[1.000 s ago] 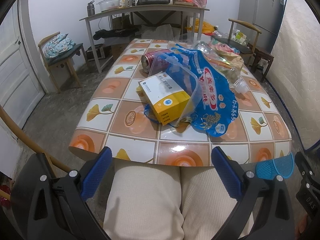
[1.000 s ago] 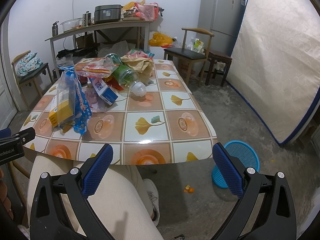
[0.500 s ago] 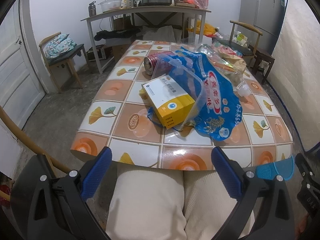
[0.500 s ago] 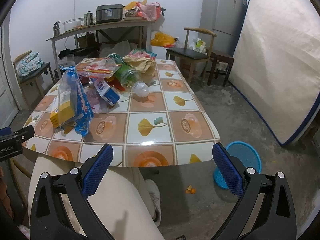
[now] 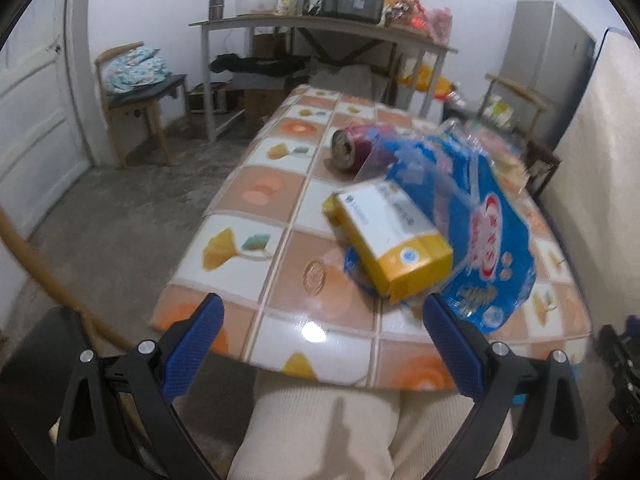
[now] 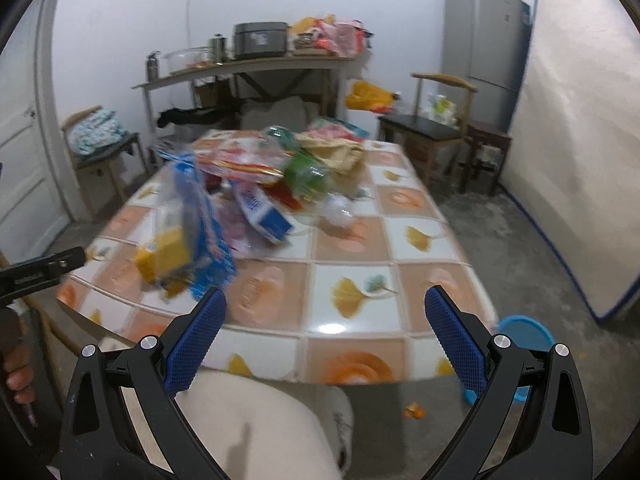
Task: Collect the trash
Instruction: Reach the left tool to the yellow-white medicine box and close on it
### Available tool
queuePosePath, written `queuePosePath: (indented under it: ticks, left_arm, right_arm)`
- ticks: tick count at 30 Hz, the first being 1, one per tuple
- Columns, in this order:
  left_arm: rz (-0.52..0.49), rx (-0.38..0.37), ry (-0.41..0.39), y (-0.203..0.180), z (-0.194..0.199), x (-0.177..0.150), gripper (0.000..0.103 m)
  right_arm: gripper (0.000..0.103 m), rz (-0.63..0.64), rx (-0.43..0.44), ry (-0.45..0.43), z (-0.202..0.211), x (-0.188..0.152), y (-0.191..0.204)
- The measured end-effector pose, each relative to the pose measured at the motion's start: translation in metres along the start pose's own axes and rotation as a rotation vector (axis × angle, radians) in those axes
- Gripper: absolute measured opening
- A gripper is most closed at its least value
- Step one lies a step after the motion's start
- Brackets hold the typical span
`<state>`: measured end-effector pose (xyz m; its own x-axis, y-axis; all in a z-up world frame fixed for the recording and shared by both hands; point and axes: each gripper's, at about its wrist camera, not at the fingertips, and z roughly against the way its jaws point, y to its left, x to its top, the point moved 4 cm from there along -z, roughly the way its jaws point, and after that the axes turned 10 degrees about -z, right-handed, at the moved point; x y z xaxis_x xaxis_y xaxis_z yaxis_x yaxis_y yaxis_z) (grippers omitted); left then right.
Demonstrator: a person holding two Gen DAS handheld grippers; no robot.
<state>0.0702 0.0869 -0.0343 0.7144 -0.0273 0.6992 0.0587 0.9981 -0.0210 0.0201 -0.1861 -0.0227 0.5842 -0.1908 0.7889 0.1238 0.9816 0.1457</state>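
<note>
Trash lies on a tiled table (image 5: 256,240). A yellow and white box (image 5: 390,240) rests on a blue plastic bag (image 5: 488,248), with a red can (image 5: 352,148) on its side behind them. My left gripper (image 5: 320,344) is open and empty at the table's near edge. In the right wrist view the box (image 6: 166,256), the blue bag (image 6: 204,232), a small blue and white carton (image 6: 262,210), a green bottle (image 6: 308,178) and crumpled wrappers (image 6: 240,160) form a pile. My right gripper (image 6: 324,336) is open and empty above the near edge.
A blue basket (image 6: 524,336) stands on the floor right of the table. A mattress (image 6: 576,140) leans on the right wall beside a fridge (image 6: 480,52) and a chair (image 6: 428,132). A cluttered shelf table (image 5: 320,28) stands at the back. My knees (image 5: 320,432) are under the table.
Both grippers have moved forward and up towards the table, so the trash looks nearer. The left view has swung left. Both stay open and empty.
</note>
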Motion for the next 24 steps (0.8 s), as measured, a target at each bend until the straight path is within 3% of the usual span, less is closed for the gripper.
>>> queuePosePath:
  ticks: [4, 11, 20, 24]
  left_arm:
    - [0.102, -0.128, -0.06, 0.014, -0.009, 0.013, 0.097]
    - [0.114, -0.297, -0.012, 0.006, -0.041, 0.044, 0.097]
    - [0.144, -0.452, 0.191, -0.012, -0.114, 0.072, 0.097]
    - [0.153, -0.427, 0.26, -0.015, -0.139, 0.075, 0.097]
  right_arm:
    - [0.095, 0.017, 0.057, -0.005, -0.009, 0.009, 0.017]
    - [0.095, 0.05, 0.114, -0.001, -0.026, 0.022, 0.039]
    - [0.095, 0.023, 0.115, 0.024, -0.045, 0.023, 0.034]
    - [0.095, -0.002, 0.1, 0.055, -0.053, 0.019, 0.023]
